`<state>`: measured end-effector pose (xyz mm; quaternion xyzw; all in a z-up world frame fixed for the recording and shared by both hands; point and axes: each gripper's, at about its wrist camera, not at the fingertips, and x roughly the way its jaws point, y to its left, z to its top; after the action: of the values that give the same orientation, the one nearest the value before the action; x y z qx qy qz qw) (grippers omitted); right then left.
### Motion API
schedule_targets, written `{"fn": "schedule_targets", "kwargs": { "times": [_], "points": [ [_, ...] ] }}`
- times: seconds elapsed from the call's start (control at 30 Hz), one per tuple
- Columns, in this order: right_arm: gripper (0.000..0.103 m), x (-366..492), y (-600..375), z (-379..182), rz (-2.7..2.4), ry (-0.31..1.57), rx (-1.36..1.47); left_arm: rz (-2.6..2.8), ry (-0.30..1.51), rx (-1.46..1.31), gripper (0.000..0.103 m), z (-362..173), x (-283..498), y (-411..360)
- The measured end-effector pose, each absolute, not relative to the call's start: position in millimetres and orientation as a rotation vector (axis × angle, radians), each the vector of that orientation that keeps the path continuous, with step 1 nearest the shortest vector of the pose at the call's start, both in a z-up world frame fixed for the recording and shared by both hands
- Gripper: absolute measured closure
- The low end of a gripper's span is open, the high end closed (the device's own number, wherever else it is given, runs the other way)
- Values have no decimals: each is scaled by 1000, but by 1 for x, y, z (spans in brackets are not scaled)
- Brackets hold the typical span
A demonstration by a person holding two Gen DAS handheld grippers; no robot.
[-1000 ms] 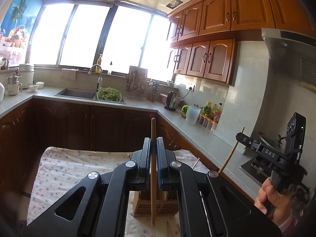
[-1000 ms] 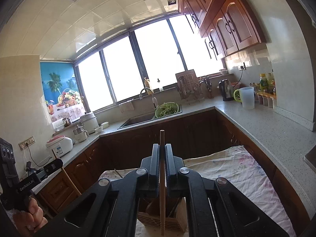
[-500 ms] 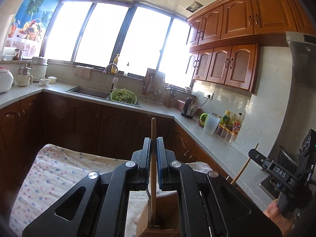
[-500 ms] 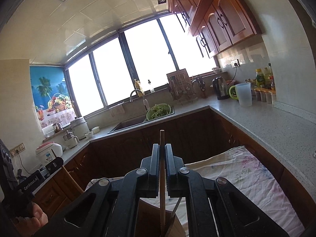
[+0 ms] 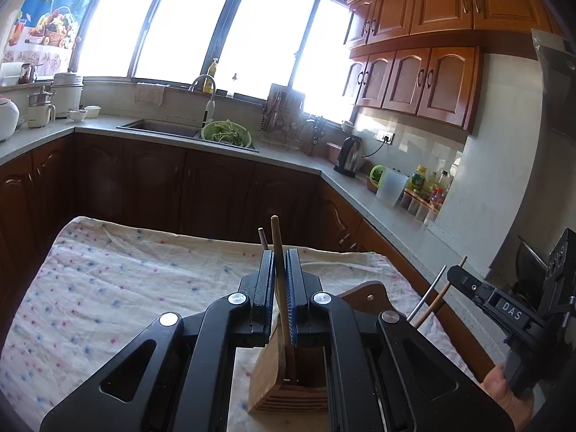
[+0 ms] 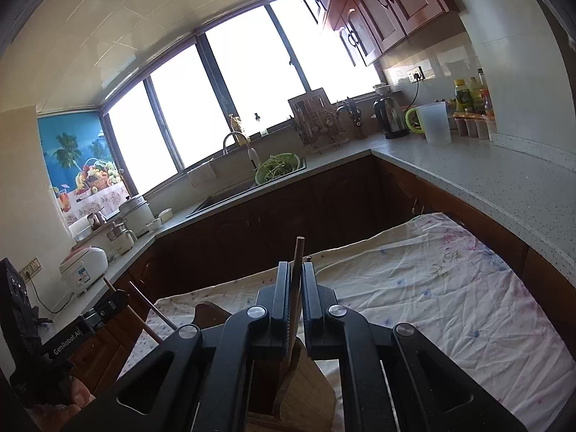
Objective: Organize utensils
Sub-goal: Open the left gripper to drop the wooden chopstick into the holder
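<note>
My left gripper [image 5: 279, 262] is shut on a wooden chopstick [image 5: 276, 237] that stands nearly upright. The chopstick's lower end reaches into a slatted wooden utensil holder [image 5: 266, 381] on the cloth-covered table [image 5: 126, 280]. A thin metal stick [image 5: 262, 239] pokes up just behind the left jaw. My right gripper [image 6: 296, 270] is shut on a second wooden chopstick [image 6: 298, 252], whose lower end dips into the same holder [image 6: 309, 388]. Each gripper shows at the edge of the other's view: the right gripper [image 5: 464, 280] and the left gripper [image 6: 111, 302], each with a chopstick and a metal stick beside it.
A brown wooden board [image 5: 363, 295] rises behind the holder. Dark cabinets and a grey L-shaped counter [image 5: 396, 223] wrap the table, with a sink [image 5: 162, 127], green colander [image 5: 226, 135], kettle [image 5: 349, 156], jug and bottles [image 5: 428, 187]. Rice cookers [image 6: 84, 266] stand on the left counter.
Both grippers have sunk toward the table with their chopsticks. The holder, earlier well below them, now sits right under the jaws with the chopstick ends inside it.
</note>
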<state>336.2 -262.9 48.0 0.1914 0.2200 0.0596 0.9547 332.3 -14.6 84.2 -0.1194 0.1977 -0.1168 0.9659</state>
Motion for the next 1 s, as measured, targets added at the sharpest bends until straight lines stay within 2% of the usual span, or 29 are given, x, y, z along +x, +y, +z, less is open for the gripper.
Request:
{"fn": "schedule_targets", "kwargs": {
  "times": [0.37, 0.47, 0.5, 0.53, 0.57, 0.6, 0.67, 0.7, 0.73, 0.77, 0.83, 1.0],
  "points": [
    [96, 337, -262, 49, 129, 460, 382, -229, 427, -236, 96, 86, 337, -14],
    [89, 337, -264, 48, 137, 467, 393, -232, 443, -246, 95, 86, 336, -11],
    [79, 335, -265, 49, 135, 467, 395, -235, 446, -250, 94, 86, 335, -10],
    [62, 333, -266, 50, 140, 462, 401, -236, 448, -250, 87, 87, 332, -9],
    [53, 330, -268, 51, 147, 454, 412, -232, 450, -249, 72, 88, 329, -8],
    [39, 327, -270, 52, 151, 443, 422, -226, 446, -250, 64, 89, 325, -7],
    [30, 319, -273, 55, 143, 428, 431, -212, 431, -246, 47, 91, 315, -4],
    [22, 315, -275, 56, 146, 425, 438, -199, 432, -238, 43, 92, 310, -3],
    [15, 311, -276, 57, 150, 422, 444, -184, 433, -231, 35, 92, 305, -1],
    [13, 307, -277, 59, 153, 420, 447, -172, 435, -227, 26, 92, 299, 1],
    [4, 298, -278, 62, 152, 421, 438, -154, 444, -232, 19, 90, 288, 7],
    [1, 266, -278, 63, 171, 439, 408, -141, 479, -224, 15, 84, 257, 17]
  ]
}}
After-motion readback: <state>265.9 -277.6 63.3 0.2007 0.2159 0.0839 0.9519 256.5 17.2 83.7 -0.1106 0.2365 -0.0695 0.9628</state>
